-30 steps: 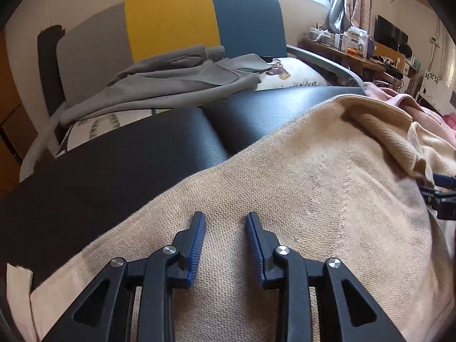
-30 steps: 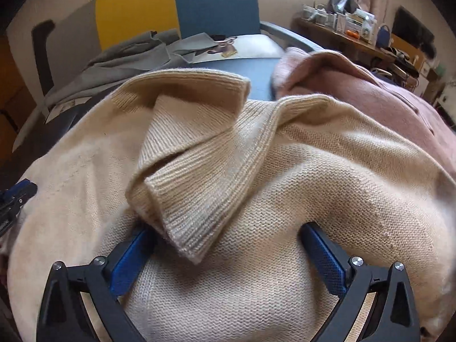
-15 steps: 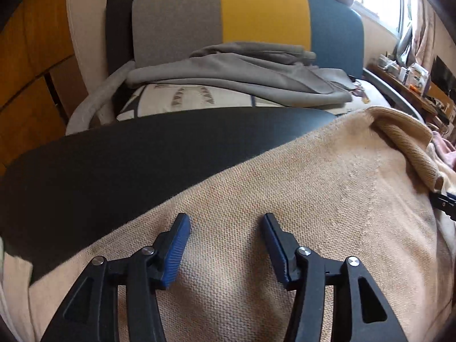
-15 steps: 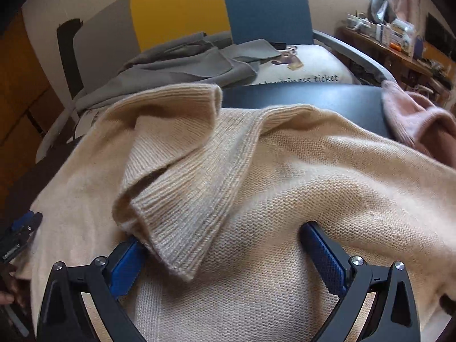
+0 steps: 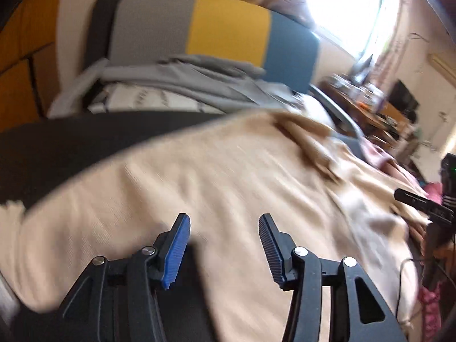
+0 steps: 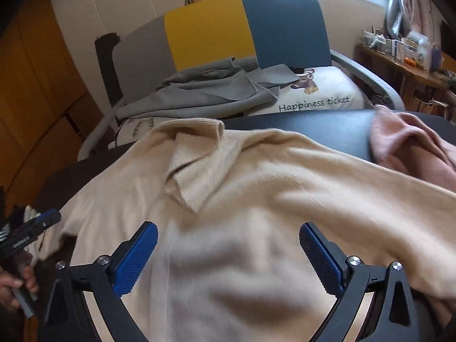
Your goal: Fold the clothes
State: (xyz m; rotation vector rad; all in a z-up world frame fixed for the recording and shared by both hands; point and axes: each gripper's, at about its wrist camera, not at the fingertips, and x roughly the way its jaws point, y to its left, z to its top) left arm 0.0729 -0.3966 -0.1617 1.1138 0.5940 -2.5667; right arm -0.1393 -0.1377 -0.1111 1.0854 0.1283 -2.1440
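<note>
1. Through the left wrist camera, much blurred, we look down on the beige sweater (image 5: 233, 176), spread across a dark padded surface (image 5: 65, 148).
2. Our left gripper (image 5: 225, 228) hangs just over the knit with its blue pads (image 5: 178, 246) parted. The jaws have just been closing a little after a wider spread, nothing sits between them, and they are released.
3. At the right edge of this view we see a black part of our right gripper (image 5: 413, 202) over the far side of the sweater.
4. Beyond the sweater stands a chair (image 5: 228, 34) with a grey, yellow and blue back, and grey clothes (image 5: 182, 71) lie piled on its seat.
5. Through the right wrist camera the sweater (image 6: 256, 188) fills the foreground, its ribbed collar (image 6: 193, 154) folded over towards the chair.
6. Our right gripper (image 6: 228, 242) hangs over the knit below the collar, pads wide apart and gripping nothing.
7. A pink garment (image 6: 410, 148) lies on the dark surface at the right, touching the sweater's edge.
8. At the left edge we see the tip of our left gripper (image 6: 31, 228) and the hand (image 6: 14, 282) holding it.
9. A white cushion (image 6: 322, 97) printed "Happiness ticket" lies on the chair seat under the grey clothes (image 6: 205, 91).
</note>
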